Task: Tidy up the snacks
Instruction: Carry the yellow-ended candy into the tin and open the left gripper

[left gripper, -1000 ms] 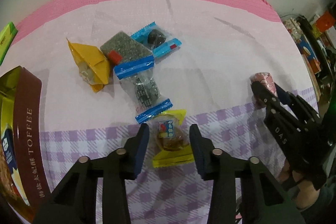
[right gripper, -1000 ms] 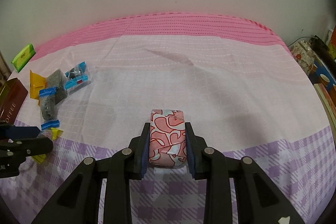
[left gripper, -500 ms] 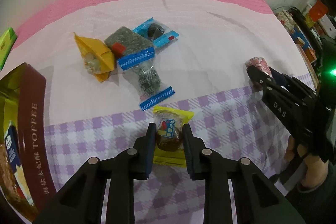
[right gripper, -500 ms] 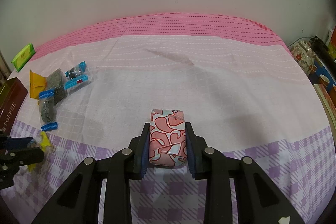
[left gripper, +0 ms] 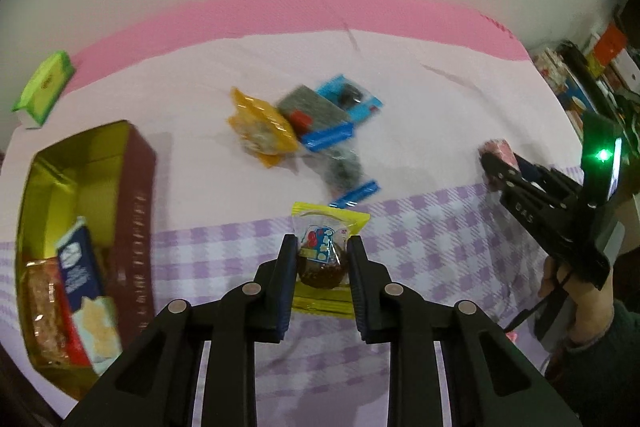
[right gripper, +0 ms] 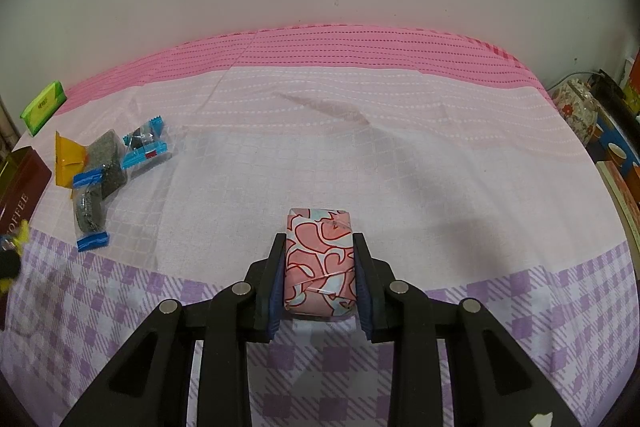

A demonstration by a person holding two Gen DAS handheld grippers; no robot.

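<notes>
My left gripper (left gripper: 322,247) is shut on a yellow-wrapped brown cake snack (left gripper: 322,257) and holds it above the purple checked cloth. The open toffee box (left gripper: 132,179), brown outside and gold inside, lies to its left with several snacks in it. My right gripper (right gripper: 320,249) is shut on a pink patterned snack pack (right gripper: 320,259); it also shows at the right of the left wrist view (left gripper: 496,157). A cluster of snacks lies on the cloth: a yellow packet (left gripper: 260,125), a grey seaweed block (left gripper: 312,113) and blue-ended clear packets (left gripper: 348,167).
A green pack (left gripper: 44,85) lies at the far left by the pink border. The toffee box edge (right gripper: 20,187) shows at the left of the right wrist view. Shelves and clutter (left gripper: 600,67) stand past the table's right edge. A wall runs behind the table.
My left gripper closed on the yellow cake snack, lifted it and swung left, bringing the toffee box further into view. My right gripper has held still with the pink pack.
</notes>
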